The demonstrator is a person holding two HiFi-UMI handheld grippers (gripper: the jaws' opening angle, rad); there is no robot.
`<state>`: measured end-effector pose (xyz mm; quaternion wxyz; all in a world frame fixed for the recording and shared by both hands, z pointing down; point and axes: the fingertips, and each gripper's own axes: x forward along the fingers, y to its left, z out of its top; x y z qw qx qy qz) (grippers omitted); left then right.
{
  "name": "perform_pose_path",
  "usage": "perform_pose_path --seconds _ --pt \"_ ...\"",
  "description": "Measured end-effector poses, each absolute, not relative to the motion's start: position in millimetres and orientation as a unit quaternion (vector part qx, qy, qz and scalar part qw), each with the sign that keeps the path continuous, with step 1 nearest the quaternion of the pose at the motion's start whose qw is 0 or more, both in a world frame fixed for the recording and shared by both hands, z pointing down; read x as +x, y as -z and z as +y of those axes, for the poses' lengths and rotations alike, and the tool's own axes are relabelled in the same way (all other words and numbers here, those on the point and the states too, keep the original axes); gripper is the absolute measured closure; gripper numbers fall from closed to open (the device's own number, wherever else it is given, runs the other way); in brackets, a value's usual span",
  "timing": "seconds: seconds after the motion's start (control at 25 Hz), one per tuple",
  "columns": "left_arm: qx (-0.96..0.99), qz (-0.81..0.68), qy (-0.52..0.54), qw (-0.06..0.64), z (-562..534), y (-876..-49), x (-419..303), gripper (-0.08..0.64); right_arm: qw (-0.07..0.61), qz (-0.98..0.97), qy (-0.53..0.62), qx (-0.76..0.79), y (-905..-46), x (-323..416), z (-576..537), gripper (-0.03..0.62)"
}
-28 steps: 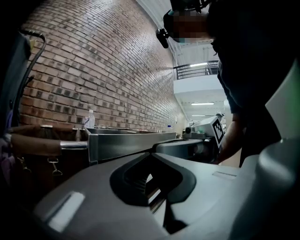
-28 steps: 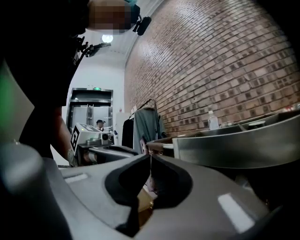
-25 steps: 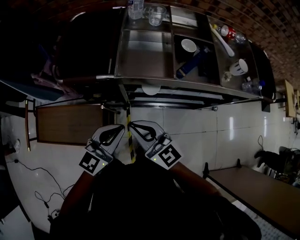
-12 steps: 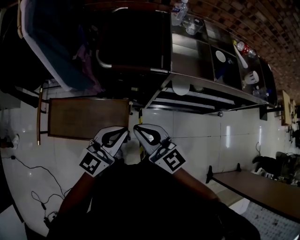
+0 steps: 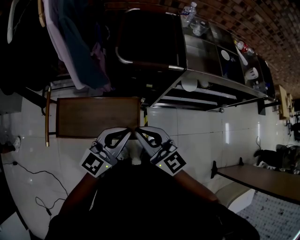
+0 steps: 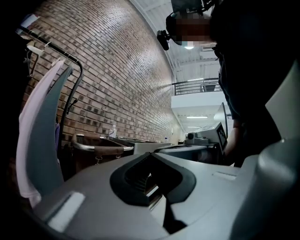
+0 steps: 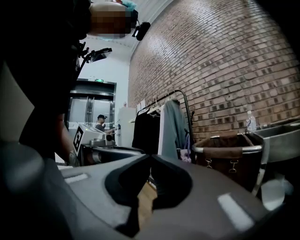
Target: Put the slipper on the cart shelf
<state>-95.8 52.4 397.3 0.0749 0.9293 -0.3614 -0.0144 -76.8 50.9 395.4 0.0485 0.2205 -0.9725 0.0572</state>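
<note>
Left gripper [image 5: 125, 134] and right gripper [image 5: 140, 132] are held low and close in front of the person, tips almost touching each other, each with its marker cube toward the body. Left gripper view: the 2 jaws of the left gripper [image 6: 151, 153] are closed tip to tip, nothing between them. Right gripper view: same for the right gripper [image 7: 151, 155], jaws pressed together, empty.

Slipper: can't pick it out for sure in any view. A small pale shape [image 5: 135, 155] sits on the white tiled floor [image 5: 197, 136] just under and between the 2 grippers, too dim to tell what it is.

The stainless steel cart with shelves [image 5: 213, 78] is ahead and to the right, well apart from both grippers. Its top compartments hold a clear plastic bottle [image 5: 189, 9] at the far end and white cups [image 5: 251, 73] further right. The lower shelves are in shadow.

A dark brown fabric hamper with a metal rim [image 5: 147, 42] stands just left of the cart, seen also in the right gripper view [image 7: 229, 154]. A clothes rack with hanging garments [image 5: 70, 42] is at the far left. A flat brown wooden table [image 5: 96, 117] lies near the grippers, just beyond their tips. A brick wall [image 6: 117, 70] runs behind.
</note>
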Motion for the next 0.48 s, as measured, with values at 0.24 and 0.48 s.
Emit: perform_pose_path --seconds 0.24,0.48 --pt "0.918 -0.390 0.017 0.068 54.5 -392.2 -92.4 0.560 0.042 -0.975 -0.055 0.211 -390.1 -63.0 50.7 0.591" --pt "0.906 -0.418 -0.001 0.073 64.5 -395.7 -83.0 0.560 0.033 -0.978 -0.075 0.193 -396.1 -46.6 54.2 0.591"
